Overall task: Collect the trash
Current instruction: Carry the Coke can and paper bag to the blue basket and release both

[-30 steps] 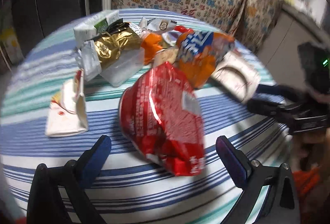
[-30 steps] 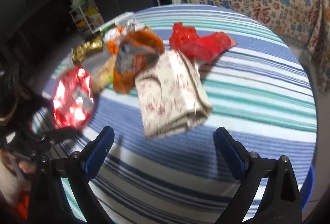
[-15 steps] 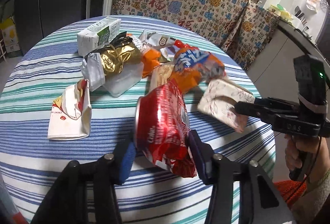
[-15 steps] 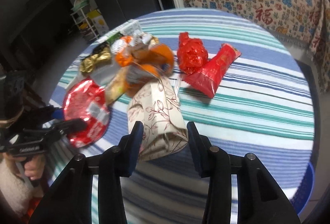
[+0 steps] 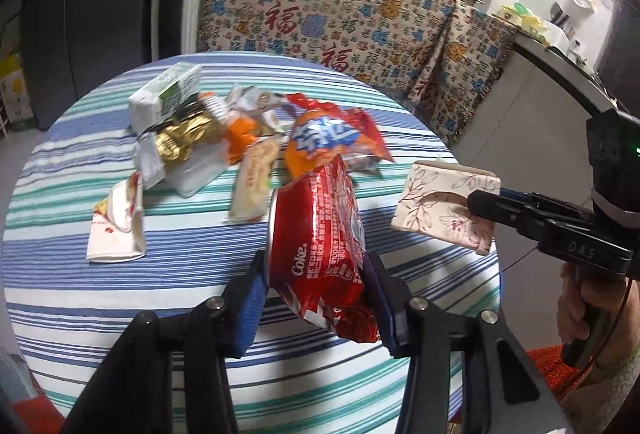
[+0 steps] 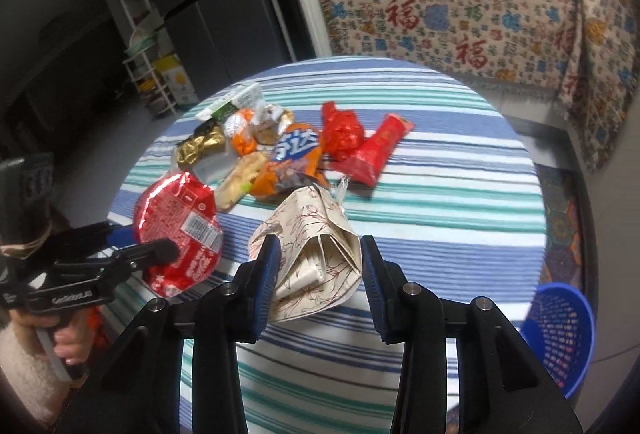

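My left gripper (image 5: pixel 316 298) is shut on a crushed red Coke wrapper (image 5: pixel 320 246) and holds it above the striped round table (image 5: pixel 120 298). It also shows in the right wrist view (image 6: pixel 180 230). My right gripper (image 6: pixel 318 274) is shut on a beige floral paper bag (image 6: pixel 316 254), lifted off the table; the bag shows in the left wrist view (image 5: pixel 444 206) too. A pile of trash stays on the table: an orange snack bag (image 5: pixel 328 142), a gold wrapper (image 5: pixel 184 138), a white carton (image 5: pixel 164 98), a white paper wrapper (image 5: pixel 116 230).
Red wrappers (image 6: pixel 360 142) lie at the far side of the pile. A blue mesh basket (image 6: pixel 560 330) stands on the floor at the table's right. A patterned cloth (image 5: pixel 328 18) covers the counter behind. A dark fridge (image 6: pixel 224 6) stands at the back left.
Both grippers closed, the left on the red wrapper and the right on the floral bag, and lifted them off the table and back toward the near edge.
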Tool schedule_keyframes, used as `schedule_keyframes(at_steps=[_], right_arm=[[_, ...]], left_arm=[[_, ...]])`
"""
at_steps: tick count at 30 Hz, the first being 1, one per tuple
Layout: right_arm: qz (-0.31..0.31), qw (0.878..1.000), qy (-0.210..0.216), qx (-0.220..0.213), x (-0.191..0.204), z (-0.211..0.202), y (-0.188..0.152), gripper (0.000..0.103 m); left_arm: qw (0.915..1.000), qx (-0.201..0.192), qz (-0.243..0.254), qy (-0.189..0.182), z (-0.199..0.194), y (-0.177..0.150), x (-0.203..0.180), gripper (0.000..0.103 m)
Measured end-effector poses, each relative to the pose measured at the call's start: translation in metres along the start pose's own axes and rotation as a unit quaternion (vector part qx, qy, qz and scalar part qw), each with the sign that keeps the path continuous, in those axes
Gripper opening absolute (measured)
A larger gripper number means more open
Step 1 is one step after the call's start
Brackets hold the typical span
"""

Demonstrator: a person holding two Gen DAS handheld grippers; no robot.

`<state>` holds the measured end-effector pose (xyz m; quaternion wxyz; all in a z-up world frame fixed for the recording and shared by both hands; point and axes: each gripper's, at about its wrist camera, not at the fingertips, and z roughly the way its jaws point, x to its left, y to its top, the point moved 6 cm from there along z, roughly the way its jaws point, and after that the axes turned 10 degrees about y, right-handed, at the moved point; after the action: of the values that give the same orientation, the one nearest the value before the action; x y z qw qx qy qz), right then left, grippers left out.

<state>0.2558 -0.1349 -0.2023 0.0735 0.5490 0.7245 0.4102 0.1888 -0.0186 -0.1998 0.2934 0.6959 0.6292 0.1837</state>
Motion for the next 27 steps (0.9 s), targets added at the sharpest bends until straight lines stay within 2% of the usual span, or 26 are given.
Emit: schedule_keyframes(at_steps=[4, 10, 17, 22, 27], right_arm=[[0.018, 1.000, -0.011, -0.013, -0.014, -0.018, -0.005, 0.041], [0.051, 0.997, -0.039, -0.038, -0.050, -0.065, -0.007, 0.041], [0.085, 0.987, -0.125, -0.051, -0.124, -0.146, -0.017, 0.041], [0.111, 0.974, -0.194, -0.037, -0.186, -0.183, -0.043, 0.041], [0.153, 0.963, -0.223, -0.015, -0.245, -0.195, -0.074, 0.041]], left_arm=[[0.9998, 0.005, 0.015, -0.011, 0.000, 0.006, -0.024, 0.048], [0.9973, 0.005, 0.055, -0.047, 0.000, 0.023, -0.084, 0.048], [0.9878, 0.003, 0.116, -0.103, 0.010, 0.042, -0.182, 0.048], [0.9795, 0.022, 0.148, -0.135, 0.039, 0.043, -0.256, 0.048], [0.9741, 0.058, 0.159, -0.150, 0.082, 0.032, -0.311, 0.048]])
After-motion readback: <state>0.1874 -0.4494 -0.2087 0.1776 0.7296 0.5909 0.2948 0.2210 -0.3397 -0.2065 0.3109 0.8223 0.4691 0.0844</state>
